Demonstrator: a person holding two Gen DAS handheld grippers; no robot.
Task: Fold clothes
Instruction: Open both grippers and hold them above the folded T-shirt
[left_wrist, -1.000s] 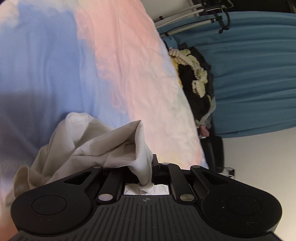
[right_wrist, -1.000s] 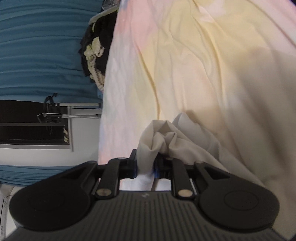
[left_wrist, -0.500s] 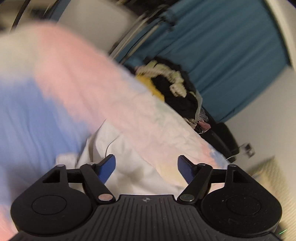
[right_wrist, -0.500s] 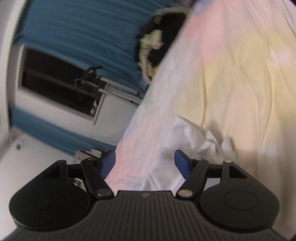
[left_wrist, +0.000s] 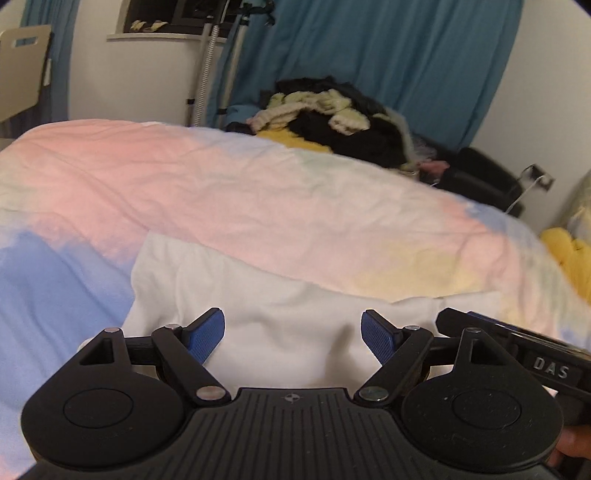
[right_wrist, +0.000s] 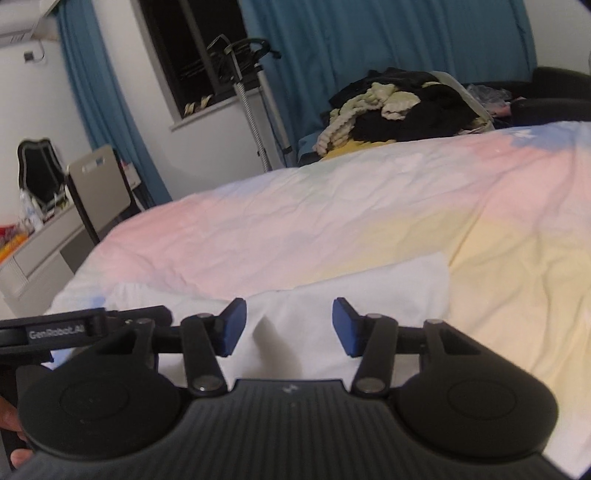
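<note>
Directly ahead of and beneath both claws, a white garment (left_wrist: 280, 295) lies spread flat on the bed (left_wrist: 258, 192), with its pastel pink, blue and yellow cover. With its jaws opening, the left claw (left_wrist: 293, 334) holds nothing, the blue pads (left_wrist: 207, 332) standing wide apart above the cloth; the right claw (right_wrist: 290, 326) has its jaws closing, the garment (right_wrist: 351, 291) showing between them but not pinched. Beyond both claws, past the bed's far edge, sits a pile of dark and cream clothes (left_wrist: 332, 118) before a teal curtain (left_wrist: 388, 55).
</note>
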